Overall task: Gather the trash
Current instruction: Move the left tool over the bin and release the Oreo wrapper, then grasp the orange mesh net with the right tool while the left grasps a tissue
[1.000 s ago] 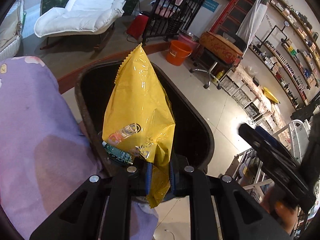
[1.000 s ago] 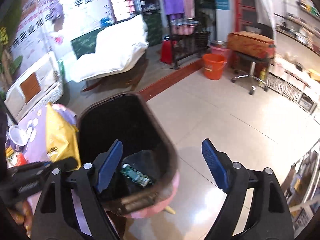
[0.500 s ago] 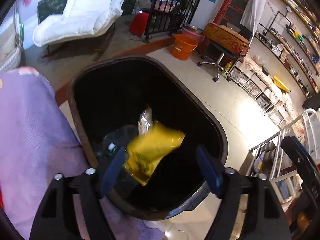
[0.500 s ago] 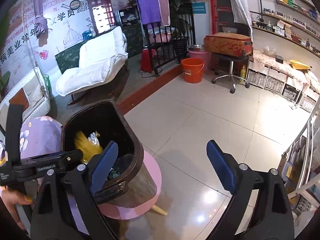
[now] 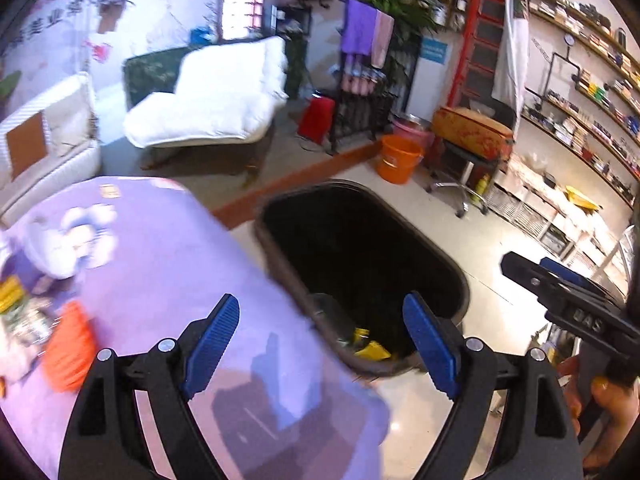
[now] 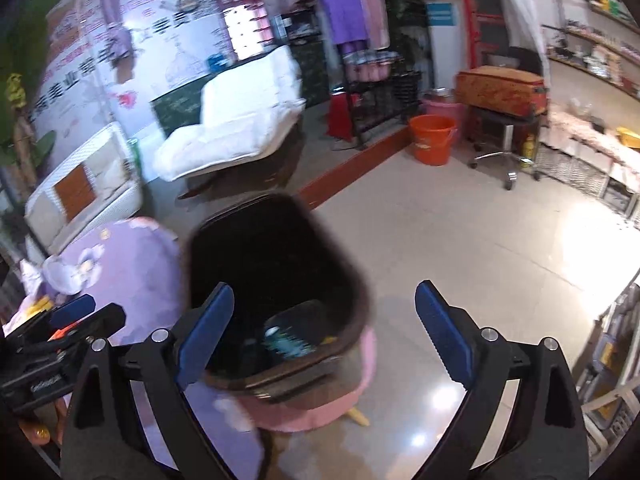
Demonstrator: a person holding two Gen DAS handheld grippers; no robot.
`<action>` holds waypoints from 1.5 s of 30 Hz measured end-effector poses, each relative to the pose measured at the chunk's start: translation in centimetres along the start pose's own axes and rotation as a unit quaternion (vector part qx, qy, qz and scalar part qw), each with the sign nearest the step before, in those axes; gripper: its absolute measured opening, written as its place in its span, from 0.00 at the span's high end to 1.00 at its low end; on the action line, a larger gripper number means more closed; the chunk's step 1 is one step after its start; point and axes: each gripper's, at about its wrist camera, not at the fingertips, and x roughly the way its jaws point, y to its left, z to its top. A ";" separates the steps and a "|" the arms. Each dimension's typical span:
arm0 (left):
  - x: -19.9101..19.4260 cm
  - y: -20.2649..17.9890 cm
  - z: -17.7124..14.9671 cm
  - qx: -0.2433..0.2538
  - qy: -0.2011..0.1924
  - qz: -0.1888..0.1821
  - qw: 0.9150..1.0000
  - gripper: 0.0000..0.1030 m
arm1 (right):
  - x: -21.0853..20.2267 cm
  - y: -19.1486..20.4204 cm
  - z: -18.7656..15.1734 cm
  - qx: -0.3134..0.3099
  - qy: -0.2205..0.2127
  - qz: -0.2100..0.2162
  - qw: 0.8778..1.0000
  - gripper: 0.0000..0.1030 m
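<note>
A black trash bin [image 5: 276, 256] stands on a pink stool [image 6: 320, 412] beside a table with a purple cloth [image 5: 160, 260]. The yellow snack bag [image 5: 372, 350] lies at the bottom of the bin, next to a green packet [image 6: 288, 340]. My left gripper [image 5: 320, 304] hovers over the table edge and the bin's near rim. Its jaws are opening, with nothing between them. My right gripper [image 6: 325, 290] is open and empty above the bin's near side. An orange wrapper [image 5: 68, 352] and other scraps [image 5: 12, 296] lie on the cloth at the left.
Tiled floor [image 6: 460, 240] spreads to the right of the bin. Farther back are a white lounge chair [image 5: 216, 100], an orange bucket [image 5: 398, 158], a swivel stool [image 5: 468, 140] and wall shelves [image 5: 580, 128]. A hand [image 5: 612, 400] holds the right gripper.
The left gripper opened and the yellow bag dropped into the bin. That gripper then drew back and up toward the table. The right gripper widened slightly and backed off a little.
</note>
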 end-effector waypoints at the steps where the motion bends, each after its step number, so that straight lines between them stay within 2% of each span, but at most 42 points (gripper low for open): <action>1: -0.7 0.5 -0.1 -0.004 -0.005 0.012 1.000 0.19 | 0.2 0.8 -0.2 -0.004 0.005 0.011 1.000 0.12; 8: -5.3 5.4 -2.6 -0.046 -0.023 0.084 0.995 0.19 | 1.6 7.0 -1.4 -0.047 0.042 0.082 0.995 0.12; 12: -7.3 8.3 -4.5 -0.068 -0.022 0.119 0.990 0.19 | 1.9 11.2 -2.8 -0.078 0.068 0.125 0.987 0.12; 15: -8.8 10.4 -6.1 -0.070 -0.024 0.158 0.985 0.17 | 2.1 14.6 -3.8 -0.106 0.087 0.155 0.978 0.12; 20: -11.6 15.2 -8.4 -0.128 -0.029 0.182 0.974 0.09 | 2.6 20.9 -5.4 -0.164 0.119 0.200 0.959 0.12; 24: -13.4 18.3 -9.9 -0.141 -0.022 0.226 0.964 0.09 | 3.4 24.5 -6.2 -0.193 0.138 0.206 0.949 0.12; 27: -14.7 20.7 -10.8 -0.160 -0.020 0.236 0.958 0.09 | 4.7 27.2 -6.7 -0.210 0.162 0.220 0.939 0.12; 31: -15.9 24.5 -12.2 -0.192 -0.013 0.244 0.951 0.09 | 6.4 29.8 -7.1 -0.225 0.183 0.212 0.933 0.14; 37: -16.1 28.9 -12.8 -0.223 -0.007 0.246 0.943 0.09 | 8.3 32.0 -7.6 -0.240 0.204 0.193 0.929 0.32; 40: -15.5 30.5 -12.7 -0.227 -0.003 0.244 0.943 0.12 | 8.8 32.4 -7.8 -0.243 0.211 0.193 0.927 0.50; 42: -14.8 31.5 -12.4 -0.226 0.001 0.237 0.945 0.16 | 8.8 32.5 -7.8 -0.244 0.212 0.196 0.926 0.67; 45: -13.8 33.3 -11.9 -0.245 0.007 0.228 0.942 0.23 | 8.6 32.4 -7.9 -0.245 0.208 0.199 0.926 0.77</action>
